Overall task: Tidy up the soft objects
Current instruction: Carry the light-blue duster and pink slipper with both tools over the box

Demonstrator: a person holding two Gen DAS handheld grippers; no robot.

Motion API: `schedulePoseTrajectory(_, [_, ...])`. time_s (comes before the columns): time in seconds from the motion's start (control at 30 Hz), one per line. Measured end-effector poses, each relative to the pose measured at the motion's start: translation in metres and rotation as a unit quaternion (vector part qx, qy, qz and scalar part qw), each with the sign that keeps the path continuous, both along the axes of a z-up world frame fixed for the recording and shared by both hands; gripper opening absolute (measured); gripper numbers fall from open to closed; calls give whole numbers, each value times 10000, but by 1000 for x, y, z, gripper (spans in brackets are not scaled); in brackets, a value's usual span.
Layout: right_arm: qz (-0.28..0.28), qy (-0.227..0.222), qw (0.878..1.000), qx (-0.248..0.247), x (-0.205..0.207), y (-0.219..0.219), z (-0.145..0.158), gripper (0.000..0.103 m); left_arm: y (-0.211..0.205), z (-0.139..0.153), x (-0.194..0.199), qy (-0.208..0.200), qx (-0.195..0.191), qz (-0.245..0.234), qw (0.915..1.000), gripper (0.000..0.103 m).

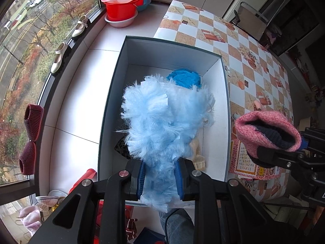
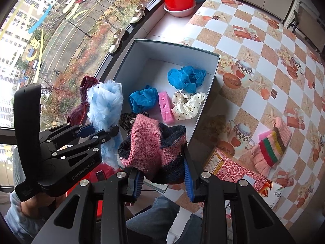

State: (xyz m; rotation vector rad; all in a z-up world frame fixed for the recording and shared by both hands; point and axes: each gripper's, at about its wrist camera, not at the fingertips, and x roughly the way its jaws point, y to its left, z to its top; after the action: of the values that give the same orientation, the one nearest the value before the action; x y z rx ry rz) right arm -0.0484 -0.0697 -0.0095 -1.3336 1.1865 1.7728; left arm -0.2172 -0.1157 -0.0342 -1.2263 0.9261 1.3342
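Fluff (image 1: 162,120), pale blue, is filling the middle of the left wrist view, hanging over the open box (image 1: 225,109); the left tool (image 1: 161,180) is gripping its lower end tightly between nearly closed blue pads. In the right wrist view, the right tool (image 2: 162,180) is clamping a pink and navy knit (image 2: 151,149) at lower centre, over the box's near edge. Inside the box are lying two blue cloths (image 2: 185,78), a pink sponge (image 2: 165,107) and a dotted scrunchie (image 2: 187,104). At right, a striped knit (image 2: 271,148) is resting on the checked worktop (image 2: 254,46).
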Motion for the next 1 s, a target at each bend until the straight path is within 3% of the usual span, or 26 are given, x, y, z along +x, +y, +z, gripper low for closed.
schedulePoseTrajectory(1.0, [-350, -60, 9993, -124, -25, 64, -39, 35, 82, -29, -11, 249, 18, 324, 9992, 27])
